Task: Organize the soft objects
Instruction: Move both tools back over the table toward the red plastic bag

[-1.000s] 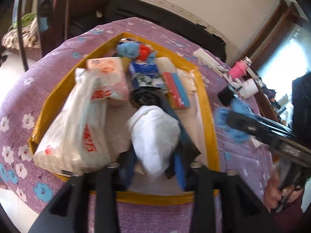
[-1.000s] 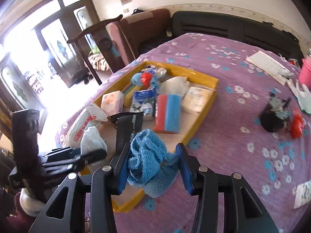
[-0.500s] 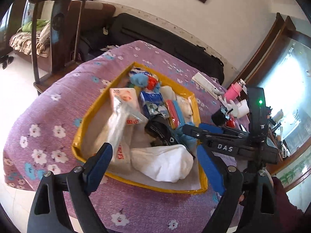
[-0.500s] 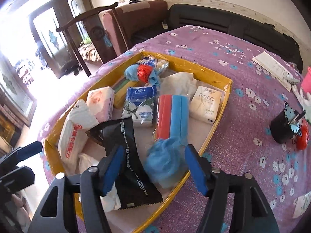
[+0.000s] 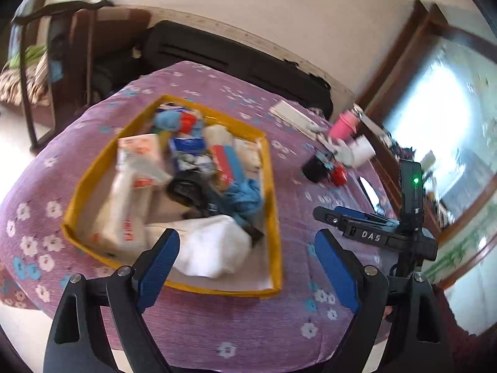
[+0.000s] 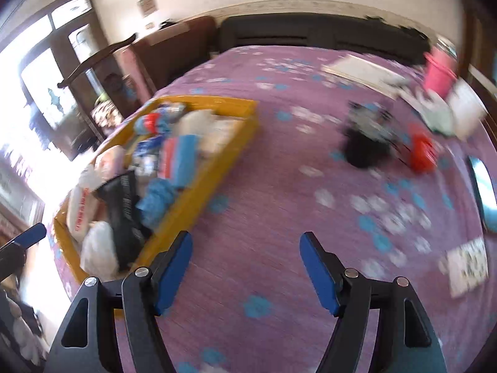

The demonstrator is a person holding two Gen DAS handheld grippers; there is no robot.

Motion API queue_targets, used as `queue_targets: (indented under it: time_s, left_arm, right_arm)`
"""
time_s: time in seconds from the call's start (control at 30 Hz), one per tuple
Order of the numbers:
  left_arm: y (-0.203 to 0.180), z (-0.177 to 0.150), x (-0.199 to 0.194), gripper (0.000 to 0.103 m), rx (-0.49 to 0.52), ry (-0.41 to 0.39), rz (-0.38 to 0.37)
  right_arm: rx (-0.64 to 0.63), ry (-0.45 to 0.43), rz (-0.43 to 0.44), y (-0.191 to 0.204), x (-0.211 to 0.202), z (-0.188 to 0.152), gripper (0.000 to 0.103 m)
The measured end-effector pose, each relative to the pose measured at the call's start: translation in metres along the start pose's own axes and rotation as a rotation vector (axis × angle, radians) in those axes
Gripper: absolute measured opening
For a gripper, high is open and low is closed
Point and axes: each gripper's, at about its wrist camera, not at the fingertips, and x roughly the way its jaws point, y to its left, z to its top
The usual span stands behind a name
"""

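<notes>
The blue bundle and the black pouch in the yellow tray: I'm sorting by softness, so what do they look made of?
Blue bundle: apparently knitted or terry cloth, matte and fuzzy, slumped in loose folds.
Black pouch: likely plastic film, smooth with slight sheen, printed white lettering and a serrated top edge.
Both lie in the yellow tray, probably cardboard, though blur leaves that open.

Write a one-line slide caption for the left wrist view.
Open left gripper above a yellow tray packed with a white cloth, blue knit cloth and tissue packs on a purple floral tablecloth.
</notes>
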Motion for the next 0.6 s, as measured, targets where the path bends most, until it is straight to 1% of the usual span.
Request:
queue_targets:
  time_s: [0.17,0.3,0.43,0.5,0.6]
  left_arm:
    - [-0.038,-0.010,0.018,0.088,0.087,0.048,0.015]
    - [-0.071,-0.018,0.044,0.088,0.159,0.090,0.054]
    - [-0.101,-0.027,0.080,0.088,0.235,0.132,0.104]
    - [-0.119,-0.030,0.099,0.088,0.277,0.151,0.116]
    - [-0.144,-0.032,0.129,0.088,0.354,0.161,0.157]
  right_arm:
    - [0.136,0.000,-0.018,-0.064,-0.016,-0.023,0.077]
    - [0.220,-0.022,-0.024,-0.104,-0.030,-0.039,0.077]
    - [0.281,-0.051,-0.022,-0.132,-0.041,-0.053,0.078]
    - [0.299,-0.059,-0.021,-0.140,-0.046,-0.057,0.078]
    - [0.308,-0.073,-0.027,-0.149,-0.051,-0.062,0.078]
